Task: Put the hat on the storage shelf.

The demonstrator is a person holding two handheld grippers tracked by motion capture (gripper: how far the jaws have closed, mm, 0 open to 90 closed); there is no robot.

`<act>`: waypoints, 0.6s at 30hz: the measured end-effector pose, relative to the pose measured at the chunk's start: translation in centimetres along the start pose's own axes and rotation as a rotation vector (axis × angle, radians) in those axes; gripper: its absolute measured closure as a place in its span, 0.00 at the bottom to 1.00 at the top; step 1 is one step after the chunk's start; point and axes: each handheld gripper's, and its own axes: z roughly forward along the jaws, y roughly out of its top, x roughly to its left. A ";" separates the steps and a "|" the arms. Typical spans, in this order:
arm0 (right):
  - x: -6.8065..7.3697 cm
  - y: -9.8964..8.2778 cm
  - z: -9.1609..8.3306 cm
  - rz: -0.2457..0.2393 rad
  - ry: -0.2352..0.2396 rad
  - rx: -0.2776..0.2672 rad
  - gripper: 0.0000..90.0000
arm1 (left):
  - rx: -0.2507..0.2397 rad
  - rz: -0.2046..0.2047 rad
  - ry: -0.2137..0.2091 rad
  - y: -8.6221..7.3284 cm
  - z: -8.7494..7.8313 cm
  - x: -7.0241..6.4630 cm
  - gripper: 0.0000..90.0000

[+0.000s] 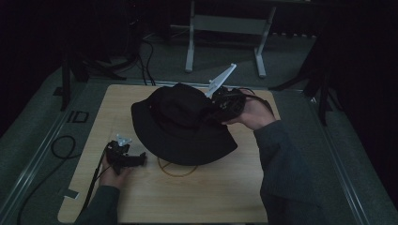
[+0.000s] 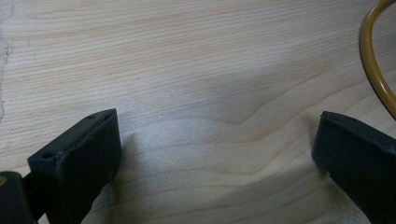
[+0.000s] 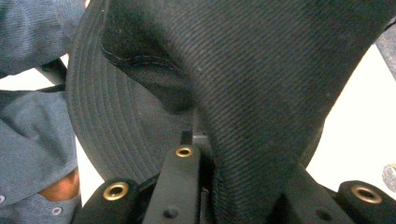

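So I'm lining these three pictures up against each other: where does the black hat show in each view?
High view: the black hat sits mid-table, lifted at its right side by the right hand-held gripper.
Left gripper view: no hat here; bare wood between the open jaws.
Right gripper view: hat fabric runs down between the jaws, brim underside at left.
Shared landmark: the yellow ring, at the hat's near edge and at the left gripper view's right edge.
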 end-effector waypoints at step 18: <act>-0.3 0.6 1.6 0.027 -0.017 0.033 0.80 | 0.001 0.002 0.001 0.0 0.0 0.0 0.02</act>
